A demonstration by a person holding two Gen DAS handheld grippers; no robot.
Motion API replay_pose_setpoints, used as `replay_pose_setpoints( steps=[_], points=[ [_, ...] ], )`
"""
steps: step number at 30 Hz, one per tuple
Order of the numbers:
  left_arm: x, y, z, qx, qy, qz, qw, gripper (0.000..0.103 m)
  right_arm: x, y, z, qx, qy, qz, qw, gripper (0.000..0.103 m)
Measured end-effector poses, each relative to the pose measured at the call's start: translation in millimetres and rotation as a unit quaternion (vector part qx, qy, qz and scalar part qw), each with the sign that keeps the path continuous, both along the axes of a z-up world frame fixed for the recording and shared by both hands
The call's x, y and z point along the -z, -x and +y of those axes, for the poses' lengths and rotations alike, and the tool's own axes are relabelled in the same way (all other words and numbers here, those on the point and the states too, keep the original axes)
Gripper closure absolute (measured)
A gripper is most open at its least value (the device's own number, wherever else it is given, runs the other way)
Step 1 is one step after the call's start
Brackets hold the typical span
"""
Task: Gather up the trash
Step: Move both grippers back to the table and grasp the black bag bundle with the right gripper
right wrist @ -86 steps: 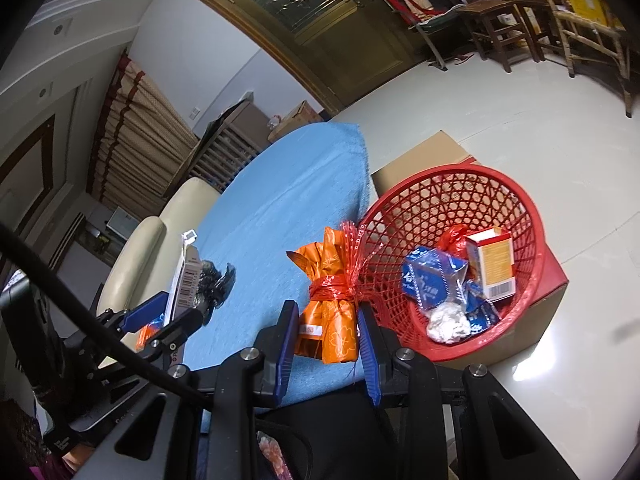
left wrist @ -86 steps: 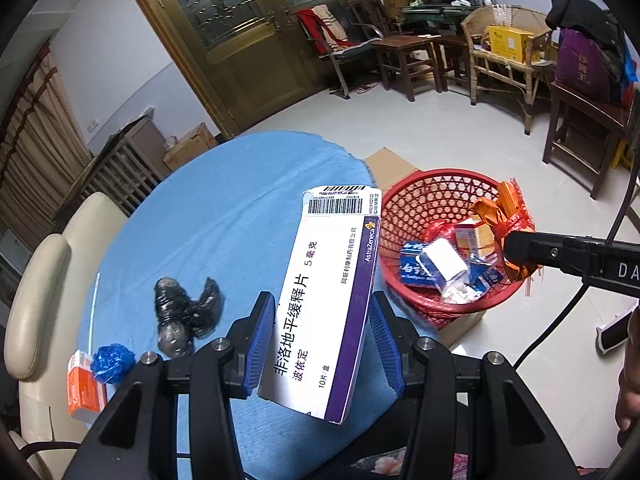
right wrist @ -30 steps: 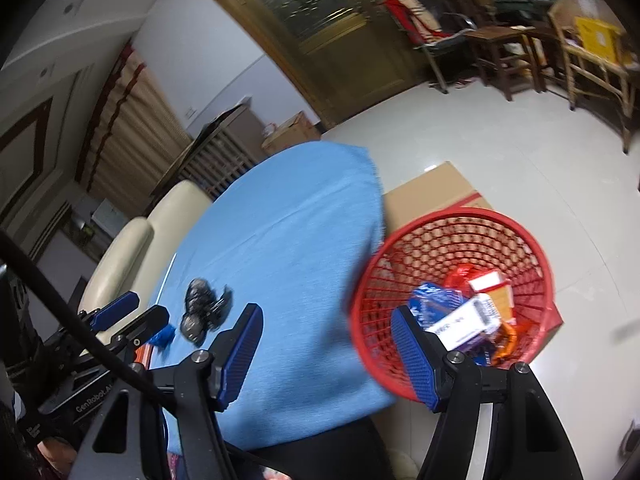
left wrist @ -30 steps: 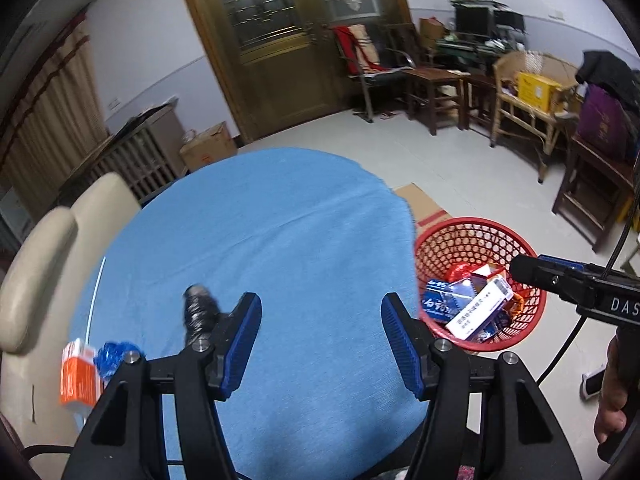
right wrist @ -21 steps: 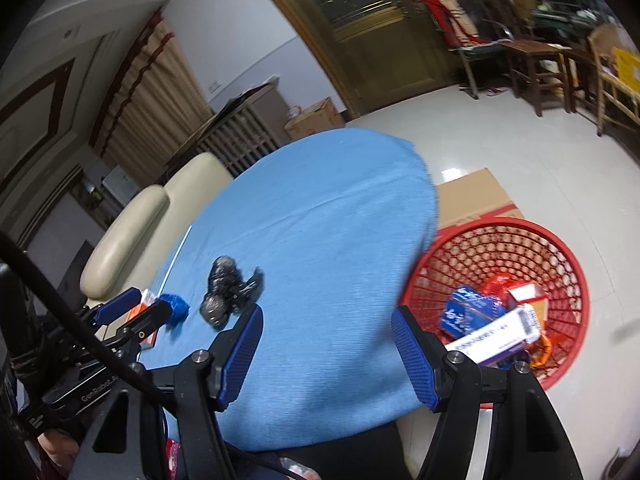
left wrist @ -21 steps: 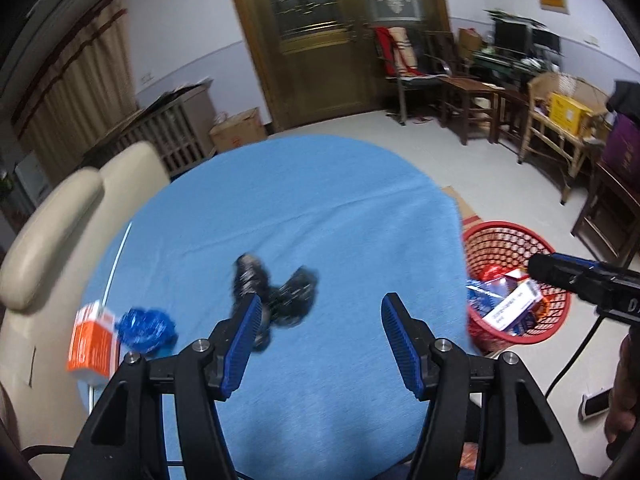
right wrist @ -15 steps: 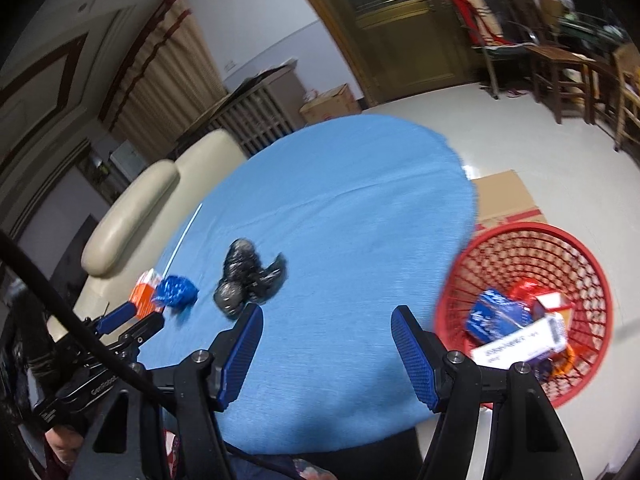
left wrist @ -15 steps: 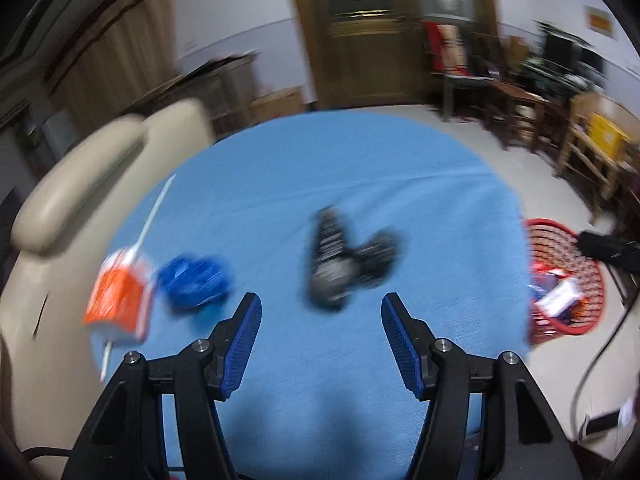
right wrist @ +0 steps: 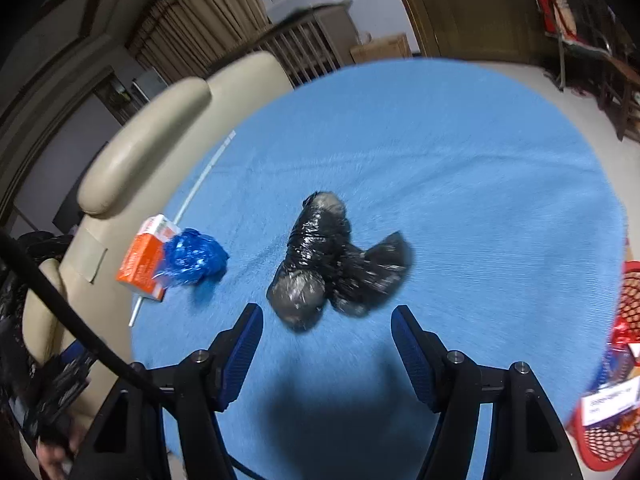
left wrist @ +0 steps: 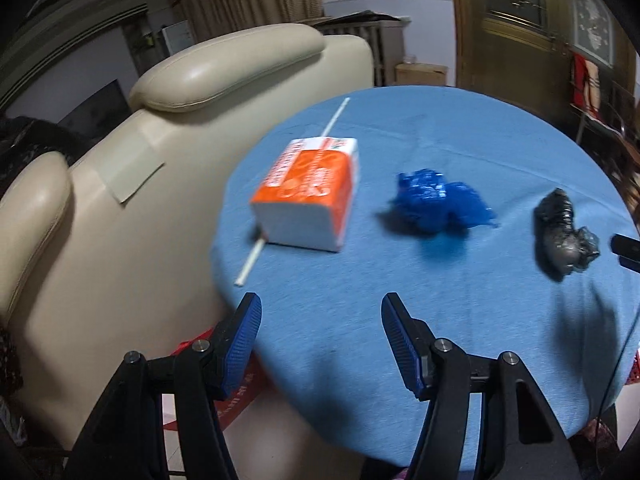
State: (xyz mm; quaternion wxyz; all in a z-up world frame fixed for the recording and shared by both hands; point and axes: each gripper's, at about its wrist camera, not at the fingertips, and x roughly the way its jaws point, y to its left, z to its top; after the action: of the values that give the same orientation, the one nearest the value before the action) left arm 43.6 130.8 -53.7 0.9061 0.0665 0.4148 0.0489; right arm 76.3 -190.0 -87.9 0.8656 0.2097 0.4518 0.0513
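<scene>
left wrist: left gripper (left wrist: 320, 334) spread wide, holding nothing; orange box (left wrist: 310, 194) and blue wad (left wrist: 438, 202) lie ahead of the tips | right wrist: right gripper (right wrist: 326, 338) also wide, empty; black bag (right wrist: 334, 258) just beyond the tips | red basket (right wrist: 616, 412) partly filled, three pieces left

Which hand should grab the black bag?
Probably the right: the black bag lies just ahead of the open right gripper. The left gripper faces the orange box instead.
</scene>
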Motion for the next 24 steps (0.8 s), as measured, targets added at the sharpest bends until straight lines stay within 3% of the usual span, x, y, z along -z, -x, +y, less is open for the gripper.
replay_pose_setpoints(
  steps=[4, 7, 14, 15, 17, 20, 24],
  points=[
    [-4, 4, 11, -0.015, 0.007, -0.011, 0.9998, 0.039, 24, -41, 19, 0.008, -0.008, 0.052, 0.999, 0.032],
    [-4, 3, 21, -0.024, 0.004, -0.011, 0.9996, 0.039, 31, -61, 34, 0.011, -0.008, 0.064, 0.998, 0.032],
    [-8, -1, 46, -0.046, 0.012, -0.013, 0.9988, 0.039, 44, -80, 68, 0.016, 0.054, 0.078, 0.995, 0.034],
    [-9, -1, 48, -0.046, 0.013, -0.016, 0.9987, 0.039, 44, -81, 71, 0.015, 0.061, 0.077, 0.995, 0.037],
    [-11, -1, 49, -0.047, 0.012, -0.020, 0.9986, 0.039, 44, -84, 77, 0.014, 0.078, 0.080, 0.994, 0.053],
    [-14, 2, 52, -0.048, 0.017, -0.026, 0.9984, 0.039, 43, -85, 81, 0.011, 0.083, 0.078, 0.993, 0.062],
    [-13, 3, 55, -0.050, 0.020, -0.025, 0.9983, 0.039, 39, -82, 86, -0.001, 0.093, 0.072, 0.993, 0.066]
  ],
)
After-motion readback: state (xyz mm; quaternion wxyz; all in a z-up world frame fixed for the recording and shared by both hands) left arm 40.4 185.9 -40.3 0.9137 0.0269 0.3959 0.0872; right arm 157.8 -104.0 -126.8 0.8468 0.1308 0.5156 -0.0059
